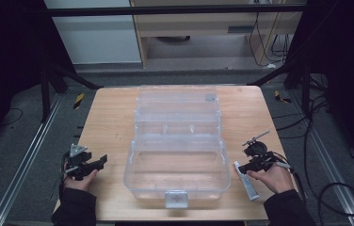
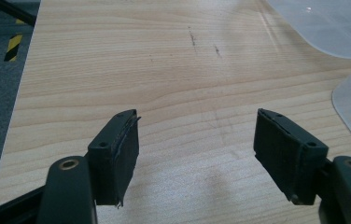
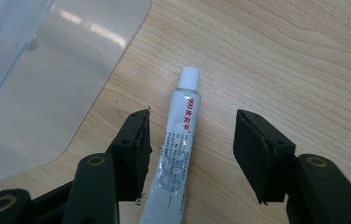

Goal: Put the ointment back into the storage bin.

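Observation:
A white tube (image 1: 246, 181) with a white cap and red print lies on the wooden table (image 1: 109, 122), right of a clear plastic box (image 1: 131, 165). My right gripper (image 1: 241, 166) hangs low over the tube. In the right gripper view the tube (image 3: 178, 140) runs lengthwise between the jaws, close to the left one, and my right gripper (image 3: 192, 125) is open with a gap to the right pad. My left gripper (image 1: 100, 161) rests at the table's near left, and my left gripper (image 2: 197, 149) stands open over bare wood.
The clear box has its lid (image 1: 177, 101) folded back and a grey latch (image 1: 175, 198) at the front. Its rounded corner (image 3: 47, 74) lies just left of the tube. Dark frame bars and cables surround the table.

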A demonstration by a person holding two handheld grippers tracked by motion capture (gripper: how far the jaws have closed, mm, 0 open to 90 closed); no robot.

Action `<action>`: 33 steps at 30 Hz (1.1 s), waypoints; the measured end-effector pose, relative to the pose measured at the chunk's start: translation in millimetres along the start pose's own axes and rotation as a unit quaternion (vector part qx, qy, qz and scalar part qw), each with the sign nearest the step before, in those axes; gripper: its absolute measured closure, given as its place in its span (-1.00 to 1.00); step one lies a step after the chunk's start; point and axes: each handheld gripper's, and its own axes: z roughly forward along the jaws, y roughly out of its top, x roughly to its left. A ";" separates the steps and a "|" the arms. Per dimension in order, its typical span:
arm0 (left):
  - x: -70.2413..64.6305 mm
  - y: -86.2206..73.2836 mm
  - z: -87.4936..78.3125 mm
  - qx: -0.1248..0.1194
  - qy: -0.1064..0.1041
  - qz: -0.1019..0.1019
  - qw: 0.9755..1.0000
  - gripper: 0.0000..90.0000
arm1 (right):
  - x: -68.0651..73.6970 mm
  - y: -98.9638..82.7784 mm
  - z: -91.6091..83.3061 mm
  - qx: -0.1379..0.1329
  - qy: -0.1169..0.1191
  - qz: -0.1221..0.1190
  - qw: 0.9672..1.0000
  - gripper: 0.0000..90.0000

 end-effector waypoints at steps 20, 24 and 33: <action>0.0 -0.1 0.2 0.002 -0.001 0.002 1.000 -0.31 | 1.2 -2.3 20.7 0.049 0.015 0.006 0.999 0.14; 0.1 -0.1 0.3 0.002 -0.001 0.001 1.000 -0.31 | 2.2 -0.8 26.2 0.054 0.015 -0.005 0.998 0.17; 0.1 -0.2 0.5 0.004 -0.001 0.003 1.000 -0.31 | 3.9 2.2 33.6 0.070 0.008 0.000 0.998 0.25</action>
